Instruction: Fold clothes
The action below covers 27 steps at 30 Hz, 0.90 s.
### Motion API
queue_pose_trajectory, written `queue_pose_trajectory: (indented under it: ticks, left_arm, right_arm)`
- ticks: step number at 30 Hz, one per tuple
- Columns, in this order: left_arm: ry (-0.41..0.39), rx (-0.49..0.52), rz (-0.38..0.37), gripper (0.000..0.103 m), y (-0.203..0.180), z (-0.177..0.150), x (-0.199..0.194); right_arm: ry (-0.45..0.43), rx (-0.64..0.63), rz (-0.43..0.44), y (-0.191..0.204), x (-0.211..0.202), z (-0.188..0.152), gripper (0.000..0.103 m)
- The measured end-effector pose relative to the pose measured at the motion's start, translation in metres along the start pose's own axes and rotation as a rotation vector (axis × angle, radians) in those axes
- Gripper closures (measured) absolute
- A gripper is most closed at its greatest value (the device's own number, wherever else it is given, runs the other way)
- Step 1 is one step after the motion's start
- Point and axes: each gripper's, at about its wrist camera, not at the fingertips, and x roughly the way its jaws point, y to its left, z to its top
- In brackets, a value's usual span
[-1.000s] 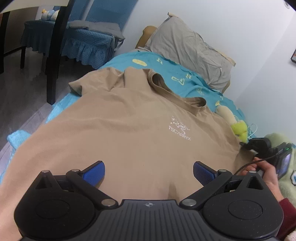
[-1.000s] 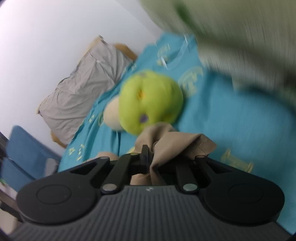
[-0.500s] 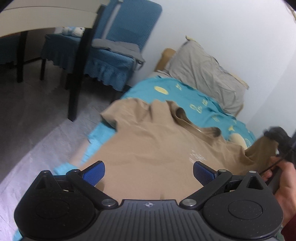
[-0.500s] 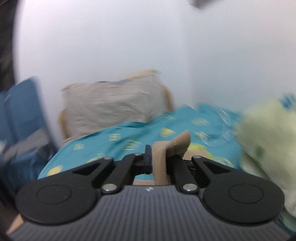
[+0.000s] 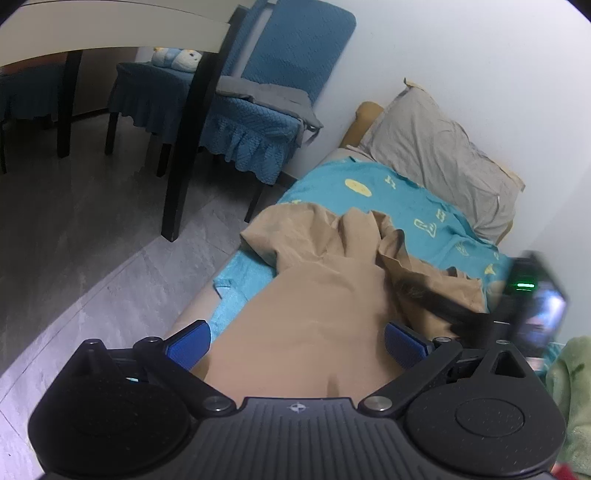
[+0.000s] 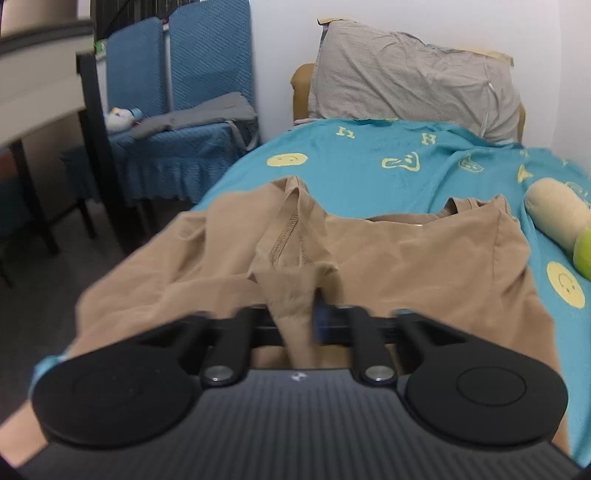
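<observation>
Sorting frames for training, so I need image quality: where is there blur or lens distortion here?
Left wrist view: sharp apart from the right gripper, smeared at the right edge; fisheye bends the table edge. Right wrist view: its own opening fingers and the shirt fold between them blur; pillow sharp.

Ahead of the right hand-held gripper (image 6: 299,314) the teal bedspread (image 6: 351,162) lies bare up to the grey pillow (image 6: 410,74). A plush toy (image 6: 557,221) blocks its right; blue chairs (image 6: 184,122) crowd its left.

Tan shirt (image 6: 424,266), teal smiley-print blanket (image 6: 369,162), grey pillow (image 6: 410,74)
</observation>
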Motion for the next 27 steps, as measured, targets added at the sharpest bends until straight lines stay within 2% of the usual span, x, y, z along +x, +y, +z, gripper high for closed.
queue_pose_trajectory:
  ticks: [1, 2, 6, 11, 15, 19, 23, 27]
  left_arm:
    - [-0.002, 0.012, -0.006, 0.002, -0.003, -0.001, -0.001]
    - [-0.005, 0.026, -0.012, 0.002, -0.006, -0.001, -0.003]
    - [-0.012, 0.086, -0.032, 0.002, -0.021, -0.010, -0.016]
    - [0.004, 0.162, -0.078, 0.002, -0.040, -0.032, -0.041]
    - [0.022, 0.239, -0.112, 0.002, -0.055, -0.053, -0.061]
    - [0.080, 0.257, -0.124, 0.002, -0.064, -0.068, -0.065]
    - [0.125, 0.290, -0.107, 0.004, -0.073, -0.084, -0.065]
    - [0.134, 0.327, -0.104, 0.004, -0.082, -0.100, -0.069]
  right_arm:
    - [-0.026, 0.015, 0.016, -0.005, -0.019, 0.003, 0.025]
    - [-0.040, 0.029, 0.027, -0.011, -0.040, 0.004, 0.016]
    - [-0.033, 0.079, 0.060, -0.038, -0.127, 0.010, 0.016]
    - [-0.042, 0.130, 0.012, -0.062, -0.242, -0.011, 0.016]
    - [-0.075, 0.264, -0.045, -0.087, -0.312, -0.038, 0.016]
    - [-0.103, 0.396, -0.101, -0.107, -0.348, -0.066, 0.016]
    - [-0.093, 0.414, -0.165, -0.118, -0.354, -0.080, 0.016]
    - [-0.086, 0.448, -0.184, -0.130, -0.348, -0.087, 0.016]
